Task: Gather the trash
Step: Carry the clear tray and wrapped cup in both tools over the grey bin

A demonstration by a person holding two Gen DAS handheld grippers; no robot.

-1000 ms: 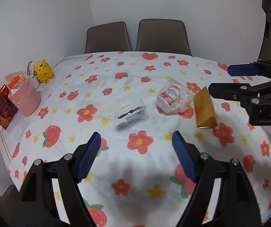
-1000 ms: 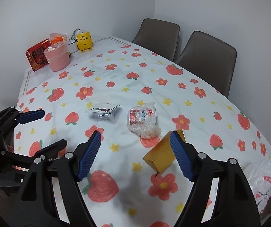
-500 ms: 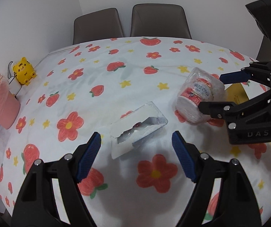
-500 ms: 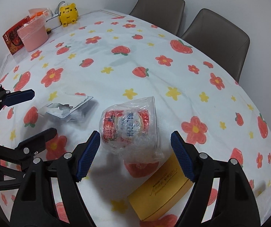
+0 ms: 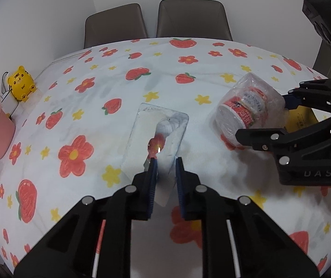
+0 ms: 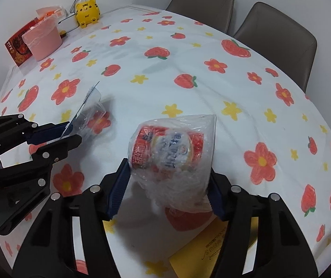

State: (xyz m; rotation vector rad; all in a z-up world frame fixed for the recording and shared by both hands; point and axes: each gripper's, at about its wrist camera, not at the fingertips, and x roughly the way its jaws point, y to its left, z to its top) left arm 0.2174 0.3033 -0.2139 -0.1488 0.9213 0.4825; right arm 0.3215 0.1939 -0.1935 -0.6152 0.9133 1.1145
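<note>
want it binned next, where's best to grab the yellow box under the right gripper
Judging by its pose, take the yellow box across its thin flat sides, coming from above at the exposed corner nearest the camera. It lies flat, partly beneath the bagged cup between the right gripper fingers.

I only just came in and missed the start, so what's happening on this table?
Someone is clearing trash with a handheld gripper in each hand. The left gripper is shut on a clear plastic wrapper. The right gripper is closed around a bagged cup, with a yellow box lying just under it. A pink bin stands at the far corner of the table.
</note>
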